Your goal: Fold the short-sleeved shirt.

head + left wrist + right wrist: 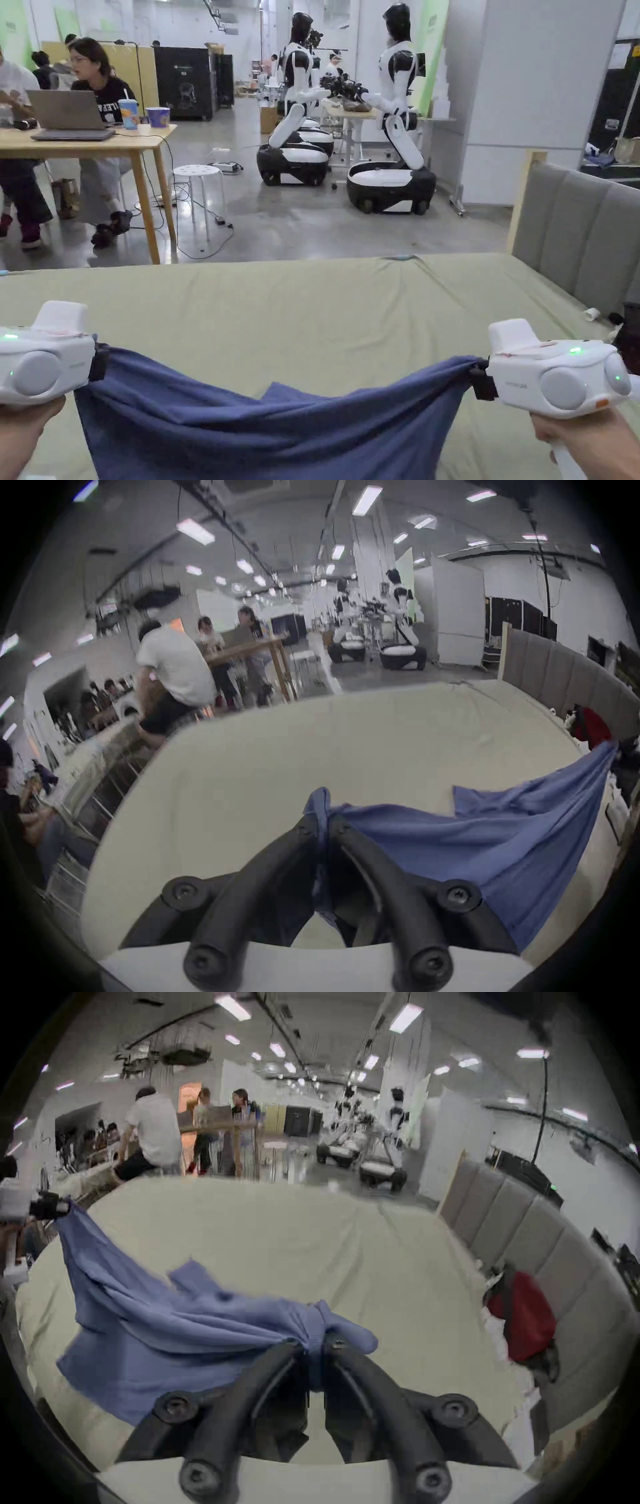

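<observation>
Left gripper [322, 826]: clamped on one bunched edge of the blue short-sleeved shirt [275, 431], the cloth pinched between both jaws, as seen in the left gripper view.
Right gripper [313, 1343]: likewise clenched on a gathered corner of the shirt, a tuft being left to poke out past the jaw tips.
Shirt: held up and stretched between the two grippers above the near part of the bed [325, 306], sagging in the middle, with a flap lying loose behind the top edge.
Bed: covered in a pale green sheet, with a grey padded headboard [581, 231] at the right.
Background: a red bag [523, 1317] by the headboard; seated people at a wooden desk [94, 147] and two parked humanoid robots [394, 119] are seen farther off.
Risk: the bunched grips could be lost, or the shirt laid down creased, because the cloth is gathered rather than spread flat.
</observation>
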A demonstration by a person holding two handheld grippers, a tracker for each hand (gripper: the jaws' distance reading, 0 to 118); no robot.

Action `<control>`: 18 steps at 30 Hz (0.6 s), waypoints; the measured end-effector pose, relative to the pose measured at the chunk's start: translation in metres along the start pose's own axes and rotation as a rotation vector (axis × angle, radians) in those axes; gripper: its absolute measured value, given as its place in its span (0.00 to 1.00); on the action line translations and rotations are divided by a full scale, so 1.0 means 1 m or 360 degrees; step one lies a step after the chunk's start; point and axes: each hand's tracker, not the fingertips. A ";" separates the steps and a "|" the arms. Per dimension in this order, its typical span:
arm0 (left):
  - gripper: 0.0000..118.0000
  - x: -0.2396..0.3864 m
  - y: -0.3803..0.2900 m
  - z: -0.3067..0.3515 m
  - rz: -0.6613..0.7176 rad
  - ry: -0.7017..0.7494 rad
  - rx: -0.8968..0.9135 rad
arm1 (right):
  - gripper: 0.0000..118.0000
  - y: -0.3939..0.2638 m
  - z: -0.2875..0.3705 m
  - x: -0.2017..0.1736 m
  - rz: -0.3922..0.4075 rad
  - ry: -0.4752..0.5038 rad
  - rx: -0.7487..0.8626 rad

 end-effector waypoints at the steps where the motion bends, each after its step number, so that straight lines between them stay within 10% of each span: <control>1: 0.02 -0.011 0.006 0.012 -0.0018 0.0039 0.0053 | 0.06 0.015 0.016 -0.002 -0.0011 -0.0033 0.0078; 18: 0.02 -0.083 0.143 0.076 0.0200 0.0322 0.0558 | 0.06 0.199 0.092 -0.022 -0.0092 -0.0398 0.0669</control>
